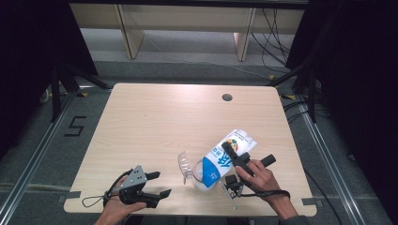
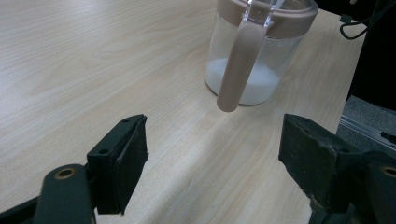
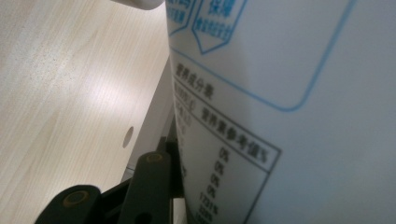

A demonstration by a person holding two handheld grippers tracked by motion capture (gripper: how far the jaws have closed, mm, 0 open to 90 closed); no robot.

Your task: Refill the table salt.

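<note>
A white and blue carton (image 1: 220, 159) hangs tilted, its lower end over a clear jug (image 1: 201, 177) near the table's front edge. My right gripper (image 1: 233, 158) is shut on the carton's sides. In the right gripper view the carton's printed face (image 3: 280, 93) sits very close, with one black finger (image 3: 152, 182) pressed against its left edge. The jug (image 2: 254, 60) has a brown rim and handle (image 2: 237, 70), and white contents lie at its bottom. Its clear lid flap (image 1: 183, 165) stands open. My left gripper (image 1: 160, 183) rests open at the front left, nothing between its fingers (image 2: 120, 163).
The light wooden table (image 1: 155, 122) has a round cable hole (image 1: 227, 97) at the back right. Black curtains and metal floor rails flank the table, and cables lie on the floor at the back right.
</note>
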